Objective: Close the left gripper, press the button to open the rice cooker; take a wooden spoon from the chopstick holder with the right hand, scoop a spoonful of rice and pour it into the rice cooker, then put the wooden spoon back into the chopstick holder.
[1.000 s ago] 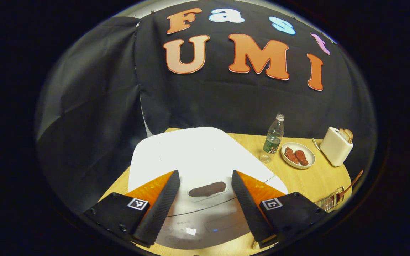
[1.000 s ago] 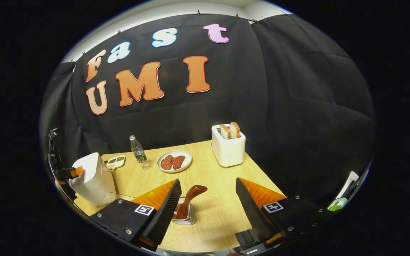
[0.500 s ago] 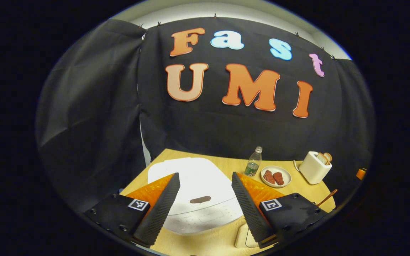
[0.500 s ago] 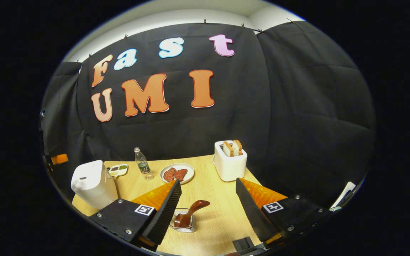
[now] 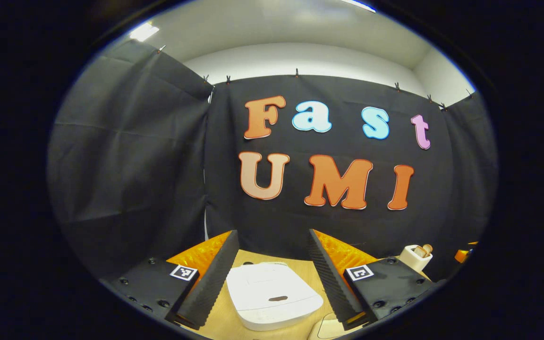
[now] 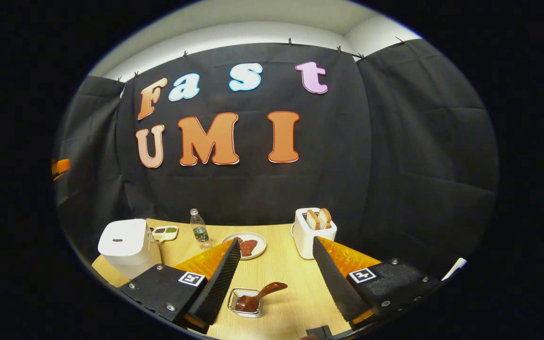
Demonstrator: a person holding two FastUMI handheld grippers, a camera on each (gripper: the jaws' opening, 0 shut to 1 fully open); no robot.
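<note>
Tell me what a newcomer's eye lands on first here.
The white rice cooker, lid shut, sits between the open fingers of the left gripper. In the right gripper view, a wooden spoon leans out of the wire chopstick holder on the table, with a toaster holding bread at the back.

Booth is dim overall; light comes from overhead, with a ceiling fixture glaring at top left in the left gripper view. Rice cooker lid is slightly blown out white, and the table is evenly lit with soft shadows. Heavy fisheye bending at edges; both views are sharp.
</note>
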